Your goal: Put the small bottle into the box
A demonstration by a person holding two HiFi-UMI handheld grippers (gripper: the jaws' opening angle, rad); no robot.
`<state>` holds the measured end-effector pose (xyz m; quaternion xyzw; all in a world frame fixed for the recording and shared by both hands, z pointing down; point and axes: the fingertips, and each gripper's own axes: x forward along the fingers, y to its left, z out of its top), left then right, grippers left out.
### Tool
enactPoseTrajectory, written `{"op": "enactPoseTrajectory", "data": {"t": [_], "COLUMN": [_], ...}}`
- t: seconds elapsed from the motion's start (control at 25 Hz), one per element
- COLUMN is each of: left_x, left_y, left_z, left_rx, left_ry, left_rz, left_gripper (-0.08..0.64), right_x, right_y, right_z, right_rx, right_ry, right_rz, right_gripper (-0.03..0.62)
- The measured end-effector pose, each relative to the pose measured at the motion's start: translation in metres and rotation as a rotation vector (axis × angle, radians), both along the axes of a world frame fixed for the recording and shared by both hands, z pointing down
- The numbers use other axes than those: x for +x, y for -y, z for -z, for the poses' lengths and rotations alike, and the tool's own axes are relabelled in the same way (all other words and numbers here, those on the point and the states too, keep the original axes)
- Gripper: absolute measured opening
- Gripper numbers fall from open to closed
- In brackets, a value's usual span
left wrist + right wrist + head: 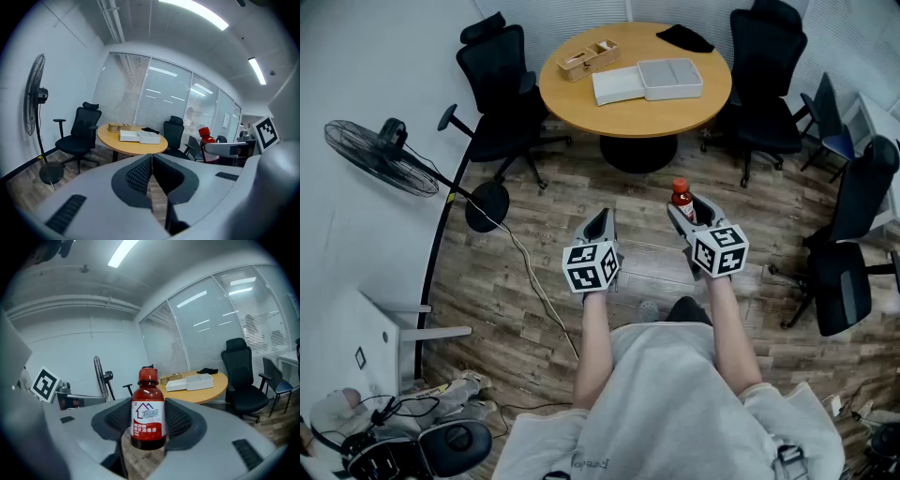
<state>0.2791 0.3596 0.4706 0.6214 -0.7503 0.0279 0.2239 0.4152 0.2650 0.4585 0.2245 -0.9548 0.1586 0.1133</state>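
**Bottle gripped in your right fingers, desk well ahead**

Head view: you stand on the plank floor (pixel 534 239), well apart from the round desk (pixel 581 101). Your right gripper (pixel 687 210) carries the small bottle (pixel 682 199) upright, cap up, probably so it travels steady. The white box (pixel 670 78) sits on the desk near a wooden tray (pixel 588 56), with office chairs (pixel 499 89) around it and a fan (pixel 380 155) to your left. Left gripper view: your left gripper (pixel 151 158) has its fingers pressed together on nothing, so it looks spare for now. Right gripper view: both fingers clamp the bottle's labelled body, spread wide round it. Desk and box lie ahead, before glass walls with blinds (pixel 164 341).
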Motion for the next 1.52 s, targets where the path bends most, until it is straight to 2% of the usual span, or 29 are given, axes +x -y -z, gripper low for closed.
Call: {"op": "enactPoseTrajectory", "data": {"t": [0.4, 0.72, 1.04, 1.24, 1.36, 1.52], "left_x": [-0.030, -0.071, -0.134, -0.189, -0.222, -0.246], "left_y": [0.000, -0.004, 0.016, 0.029, 0.053, 0.098], "left_z": [0.004, -0.002, -0.009, -0.013, -0.015, -0.019], "left_rx": [-0.004, 0.017, -0.007, -0.045, -0.052, -0.087], "left_ry": [0.008, -0.023, 0.010, -0.001, -0.013, -0.017], "left_rz": [0.006, 0.094, 0.127, 0.192, 0.204, 0.187], "left_gripper": [0.029, 0.028, 0.028, 0.028, 0.028, 0.029], "right_x": [-0.022, -0.047, -0.118, -0.164, -0.189, -0.206], "right_y": [0.007, 0.032, 0.085, 0.126, 0.150, 0.187], "right_z": [0.006, 0.000, -0.006, -0.005, -0.008, -0.016], "right_rx": [0.001, -0.017, -0.028, -0.052, -0.065, -0.088], "right_ry": [0.020, 0.023, 0.028, 0.037, 0.033, 0.030], "right_rz": [-0.016, -0.013, 0.023, 0.005, 0.001, -0.019], "right_gripper": [0.224, 0.224, 0.224, 0.224, 0.224, 0.224]}}
